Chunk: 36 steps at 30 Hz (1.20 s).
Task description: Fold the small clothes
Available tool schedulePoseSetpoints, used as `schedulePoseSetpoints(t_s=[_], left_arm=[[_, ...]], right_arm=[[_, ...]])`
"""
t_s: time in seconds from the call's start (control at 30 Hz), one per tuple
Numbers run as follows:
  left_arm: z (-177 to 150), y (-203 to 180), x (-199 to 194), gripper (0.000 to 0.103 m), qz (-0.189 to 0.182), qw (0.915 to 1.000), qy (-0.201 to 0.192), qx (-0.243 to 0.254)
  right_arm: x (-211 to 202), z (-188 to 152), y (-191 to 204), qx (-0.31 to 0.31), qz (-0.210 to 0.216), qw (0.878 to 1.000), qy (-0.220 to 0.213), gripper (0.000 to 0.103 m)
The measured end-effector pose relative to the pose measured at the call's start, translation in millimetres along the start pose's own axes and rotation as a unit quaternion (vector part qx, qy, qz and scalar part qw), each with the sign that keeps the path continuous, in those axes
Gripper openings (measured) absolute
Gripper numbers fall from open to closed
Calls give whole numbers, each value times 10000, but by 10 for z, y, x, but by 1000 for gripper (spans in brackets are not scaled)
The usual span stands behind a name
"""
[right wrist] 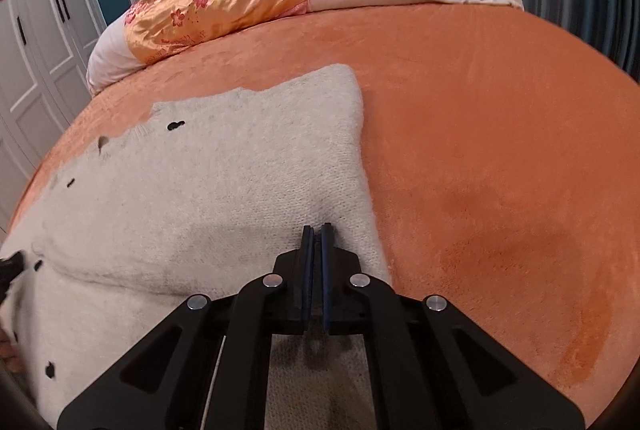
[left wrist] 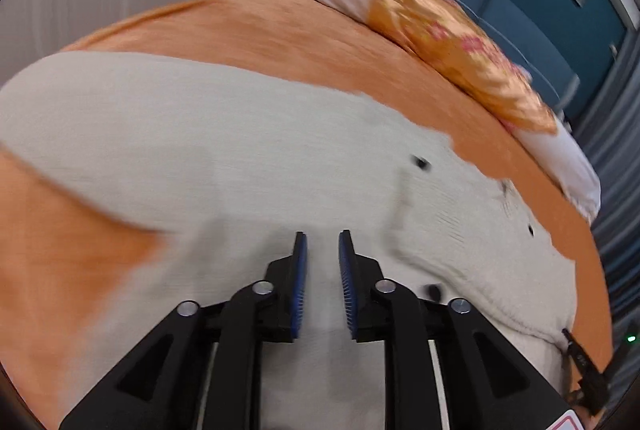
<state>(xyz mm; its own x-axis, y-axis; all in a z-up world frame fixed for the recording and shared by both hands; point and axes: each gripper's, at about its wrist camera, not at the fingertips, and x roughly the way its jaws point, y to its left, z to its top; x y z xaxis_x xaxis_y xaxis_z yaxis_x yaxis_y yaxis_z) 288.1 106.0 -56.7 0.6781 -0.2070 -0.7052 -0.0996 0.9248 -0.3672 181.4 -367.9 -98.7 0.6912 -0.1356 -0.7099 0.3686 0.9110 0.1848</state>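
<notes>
2 hand-held grippers over the cream cardigan (right wrist: 208, 181): left (left wrist: 322, 236) slightly parted, empty; right (right wrist: 317, 228) closed, empty.

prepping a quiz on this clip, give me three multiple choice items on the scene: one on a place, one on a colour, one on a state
1. Where does the cream knit cardigan lie?
A. on the orange bedspread
B. on a wooden floor
C. on a chair

2. What colour are the cardigan's buttons?
A. red
B. black
C. gold

3. How do the right gripper jaws stand?
A. wide apart
B. closed together at the cardigan's right edge
C. clamped on a pillow

Answers:
1 A, orange cover shows all round the knit.
2 B, small dark dots run along its front.
3 B, the blue pads nearly meet, while the left gripper shows a clear gap with nothing between.
</notes>
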Motion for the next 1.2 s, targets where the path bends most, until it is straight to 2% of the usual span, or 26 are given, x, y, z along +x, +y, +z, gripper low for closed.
schedulePoseSetpoints(t_s=[0.07,0.17,0.27,0.3,0.4,0.53,0.63,0.67,0.7,0.73,0.83,0.93,1.07,1.13,1.2], left_arm=[[116,362,-218,44,234,9995,-106,-180],[427,1213,-553,52,950,9922,-359,-722],[677,1958,-735,52,1304,9791,-497,-1481],[786,2306,-819,52,1441,9702,-617,-1849],[984,2843,-890,51,1455,9589,-759,-2317],[1099,3292,-751,51,1291,9461,-611,-2906],[1126,3373,-648,43,1152,9425,-538,-3090],[1141,3388,-658,28,1158,9426,-549,-3083],[1184,3387,-649,16,1126,9441,-552,-3048],[1196,3361,-652,9,1055,9463,-552,-3005],[1312,3140,-814,8,916,9516,-903,-2791],[1535,2655,-1038,7,558,9638,-1247,-2291],[1805,1551,-1303,7,-215,9806,-1559,-1172],[1847,914,-1376,7,-710,9825,-1600,-635],[1814,256,-1398,7,-1201,9801,-1574,-148]], right_arm=[[9,3,-2,19,23,10000,-7,1],[15,8,-23,56,67,10000,-13,1],[20,13,-20,57,66,10000,-16,1],[20,13,-22,58,69,10000,-16,1],[25,16,-16,50,59,10000,-17,1],[30,21,-10,21,23,10000,-13,1],[36,22,1,-22,-34,10000,-9,1],[39,22,3,-37,-47,10000,-8,1],[40,21,8,-48,-63,10000,-6,1],[39,21,10,-52,-71,10000,-5,1],[35,22,6,-47,-65,10000,-8,1],[37,24,4,-24,-37,10000,-22,1],[40,24,-3,13,7,10000,-33,1],[39,26,-6,24,21,10000,-36,1],[38,32,-17,46,51,10000,-37,1]])
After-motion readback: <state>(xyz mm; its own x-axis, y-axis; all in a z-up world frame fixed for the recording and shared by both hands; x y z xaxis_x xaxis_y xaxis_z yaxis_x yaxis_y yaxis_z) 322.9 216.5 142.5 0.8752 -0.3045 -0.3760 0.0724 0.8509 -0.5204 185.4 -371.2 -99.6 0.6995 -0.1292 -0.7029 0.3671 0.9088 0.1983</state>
